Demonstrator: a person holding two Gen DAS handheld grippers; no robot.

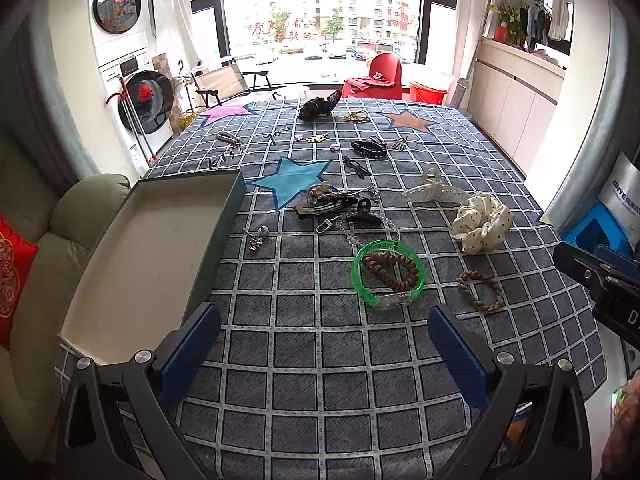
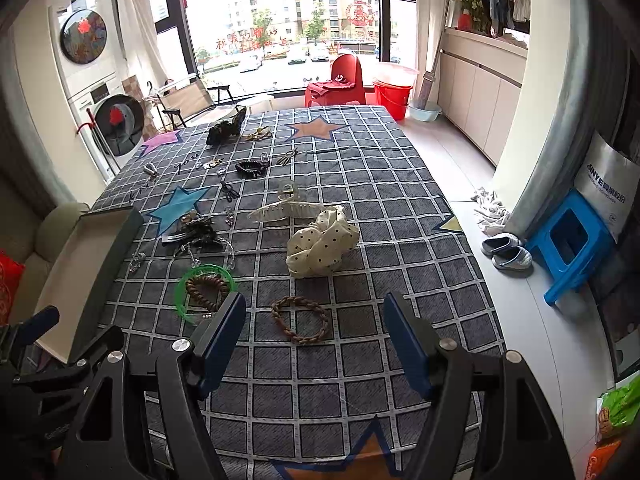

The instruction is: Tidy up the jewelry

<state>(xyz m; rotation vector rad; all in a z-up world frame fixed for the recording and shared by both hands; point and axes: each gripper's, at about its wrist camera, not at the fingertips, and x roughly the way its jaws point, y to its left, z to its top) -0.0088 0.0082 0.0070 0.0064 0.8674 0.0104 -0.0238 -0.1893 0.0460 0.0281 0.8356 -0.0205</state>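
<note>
An open empty box (image 1: 132, 264) lies at the table's left edge; it also shows in the right wrist view (image 2: 76, 268). A green bangle (image 1: 387, 274) with a brown coil tie inside lies just ahead of my open left gripper (image 1: 324, 344). A brown braided band (image 2: 301, 319) lies between the open fingers of my right gripper (image 2: 314, 330); the left wrist view shows it too (image 1: 480, 290). A white dotted scrunchie (image 2: 322, 246), a cream claw clip (image 2: 282, 208), a pile of dark clips (image 1: 324, 202) and a chain (image 1: 360, 226) lie farther on. Both grippers are empty.
More clips, pins and a black coil tie (image 1: 369, 149) are scattered toward the far end of the checked tablecloth (image 1: 320, 360). A sofa with a red cushion (image 1: 12, 276) is at the left. A blue stool (image 2: 568, 248) and shoes (image 2: 506, 251) stand on the floor at the right.
</note>
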